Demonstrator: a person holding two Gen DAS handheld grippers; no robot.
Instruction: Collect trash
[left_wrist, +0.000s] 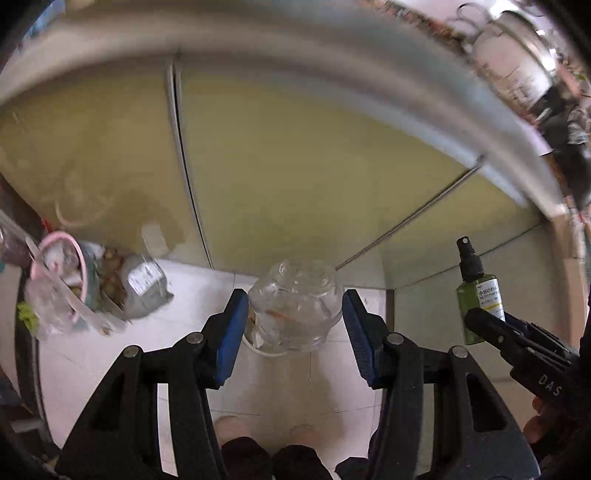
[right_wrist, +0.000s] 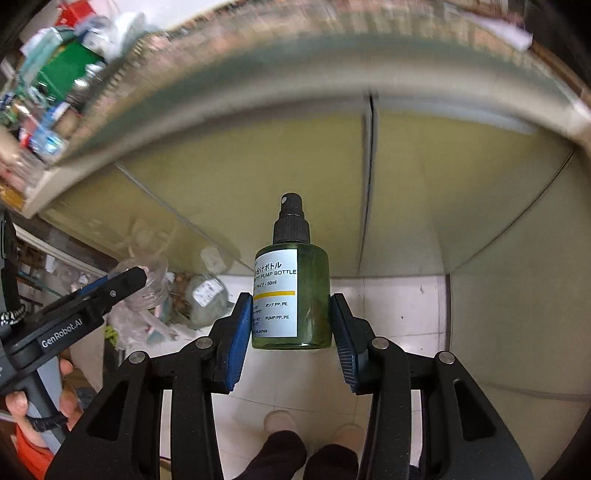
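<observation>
olive-yellow cabinet doors with a vertical seam, pale countertop edge above, white tiled floor below, cluttered shelf upper left, blurred

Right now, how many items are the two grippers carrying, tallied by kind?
Clear crumpled plastic container, held between the left gripper fingers: 1
Green plastic pump spray bottle with black nozzle and white label, held in the right gripper: 1
Total: 2
</observation>
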